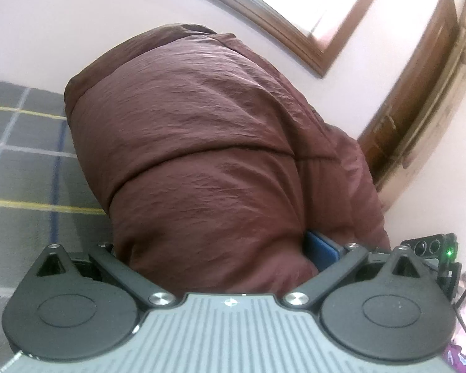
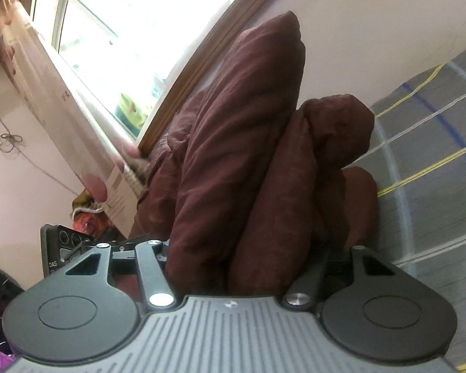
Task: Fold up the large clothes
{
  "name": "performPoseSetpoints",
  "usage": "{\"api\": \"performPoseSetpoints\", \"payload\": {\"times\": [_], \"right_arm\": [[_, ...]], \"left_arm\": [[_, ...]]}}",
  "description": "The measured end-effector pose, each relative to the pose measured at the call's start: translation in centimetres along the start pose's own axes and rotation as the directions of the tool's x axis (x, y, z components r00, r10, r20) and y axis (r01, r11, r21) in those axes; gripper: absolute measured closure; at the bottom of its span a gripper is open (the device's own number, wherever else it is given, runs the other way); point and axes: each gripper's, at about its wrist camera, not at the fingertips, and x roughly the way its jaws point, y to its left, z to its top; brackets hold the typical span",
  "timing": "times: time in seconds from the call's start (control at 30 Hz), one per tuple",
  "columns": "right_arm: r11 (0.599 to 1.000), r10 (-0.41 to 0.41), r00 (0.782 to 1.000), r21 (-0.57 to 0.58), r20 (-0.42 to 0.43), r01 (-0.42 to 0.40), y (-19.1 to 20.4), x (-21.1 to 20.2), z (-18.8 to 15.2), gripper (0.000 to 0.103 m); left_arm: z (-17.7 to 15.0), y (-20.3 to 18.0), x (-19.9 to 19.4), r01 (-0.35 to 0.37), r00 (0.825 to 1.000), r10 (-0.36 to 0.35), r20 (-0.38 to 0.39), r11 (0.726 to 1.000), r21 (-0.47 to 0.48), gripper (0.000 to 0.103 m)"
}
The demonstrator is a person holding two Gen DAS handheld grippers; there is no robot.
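A puffy maroon jacket [image 1: 202, 143] fills the left wrist view, lifted above the grey checked bedsheet [image 1: 21, 155]. My left gripper [image 1: 217, 248] is shut on a thick fold of it. One blue pad [image 1: 321, 250] shows at the right, pressed into the cloth, and the other finger is buried. In the right wrist view the same jacket [image 2: 239, 143] hangs in several bunched folds. My right gripper [image 2: 248, 248] is shut on those folds, with both fingertips hidden under the fabric. The two grippers sit side by side, and the right one's body [image 1: 431, 245] shows at the left view's edge.
The bedsheet [image 2: 435, 161] spreads to the right of the jacket. A wood-framed window [image 2: 124, 46] and a pale wall stand behind, with a long white box [image 2: 62, 93] leaning at the sill. A brown wooden door [image 1: 419, 93] is at the far right.
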Motion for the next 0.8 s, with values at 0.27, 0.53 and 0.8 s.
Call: {"api": "performPoseSetpoints", "payload": {"times": [0.27, 0.53, 0.8], "right_arm": [[0.999, 0.034, 0.999, -0.016, -0.028, -0.034, 2.7, 1.0, -0.9, 0.045], [0.999, 0.039, 0.998, -0.017, -0.044, -0.04, 2.7, 0.4, -1.5, 0.045], [1.0, 0.021, 0.998, 0.022, -0.058, -0.02, 3.0, 1.8, -2.3, 0.045]], "left_arm": [[-0.3, 1.0, -4.3, -0.041, 0.998, 0.042, 0.048, 0.999, -0.014, 0.002], [-0.4, 1.0, -4.9, -0.065, 0.996, 0.065, 0.052, 0.998, -0.017, 0.002], [-0.3, 0.6, -3.6, -0.097, 0.995, 0.097, 0.033, 0.995, -0.015, 0.002]]}}
